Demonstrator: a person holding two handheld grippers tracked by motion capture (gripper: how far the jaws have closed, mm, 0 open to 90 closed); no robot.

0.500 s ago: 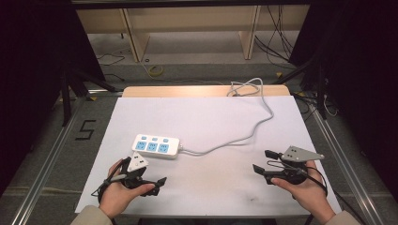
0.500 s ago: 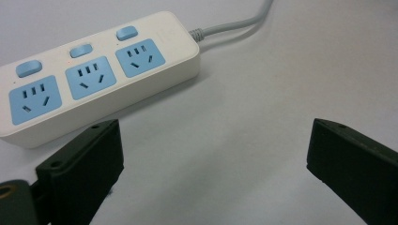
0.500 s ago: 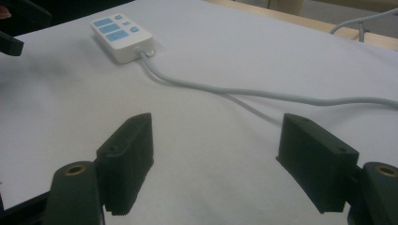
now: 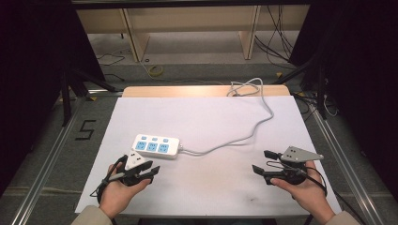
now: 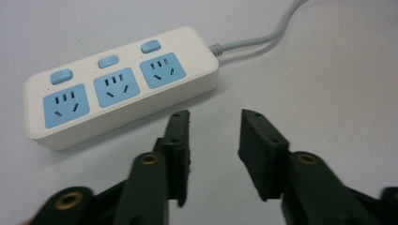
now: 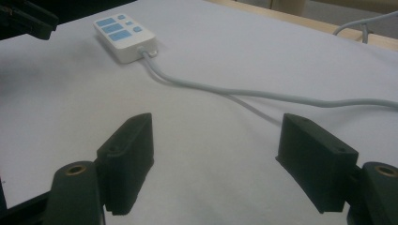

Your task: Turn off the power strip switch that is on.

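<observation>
A white power strip (image 4: 156, 146) with three blue sockets and three blue switches lies flat on the white sheet (image 4: 211, 112), left of centre. Its grey cable (image 4: 244, 133) curls right and runs off the far edge. My left gripper (image 4: 151, 169) sits just in front of the strip, pointing at it. In the left gripper view the strip (image 5: 117, 89) lies close ahead of the left gripper (image 5: 216, 117), whose jaws stand apart with nothing between them. My right gripper (image 4: 261, 161) rests at the front right, open wide and holding nothing. The right gripper view has the right gripper (image 6: 216, 124) facing the cable (image 6: 263, 96) and the strip (image 6: 124, 30).
The sheet covers a wooden table whose far edge (image 4: 187, 90) shows bare. Metal rails (image 4: 56, 150) run along both sides of the table. A black "5" mark (image 4: 84, 130) is on the floor at left. Wooden shelf legs and loose cables stand beyond the far edge.
</observation>
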